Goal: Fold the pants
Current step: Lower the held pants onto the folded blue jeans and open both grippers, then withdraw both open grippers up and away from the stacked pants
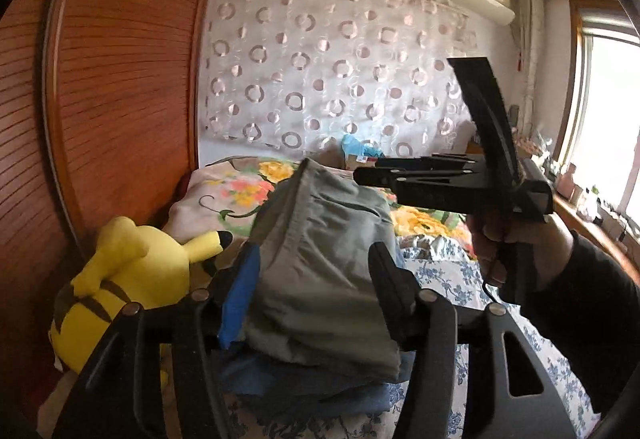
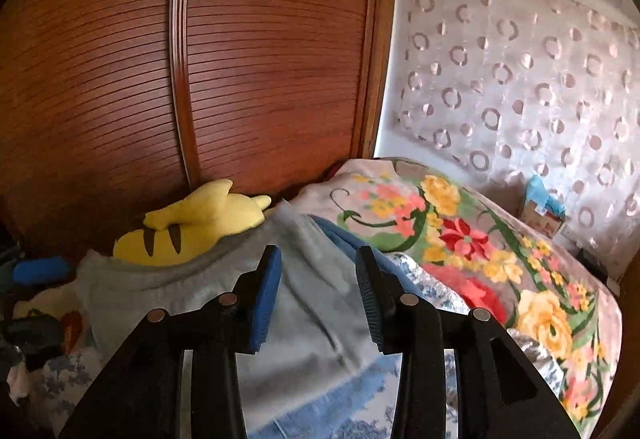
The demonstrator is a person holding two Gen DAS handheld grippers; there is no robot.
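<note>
Between the left gripper's jaws, which stand apart and unclamped, folded grey pants rest atop a blue garment on the bed. Right gripper hovers above, jaws apart, empty; the fold looks finished and released.

The left gripper points slightly downward with its jaws parted, one finger carrying a blue pad, and folded grey cloth lies between the fingers without the pads clearly pressing on it. The right gripper also tilts slightly downward, jaws apart and empty, its blue pad facing a black ribbed one. In the left wrist view, a hand in a dark sleeve grips the right gripper's handle.
</note>
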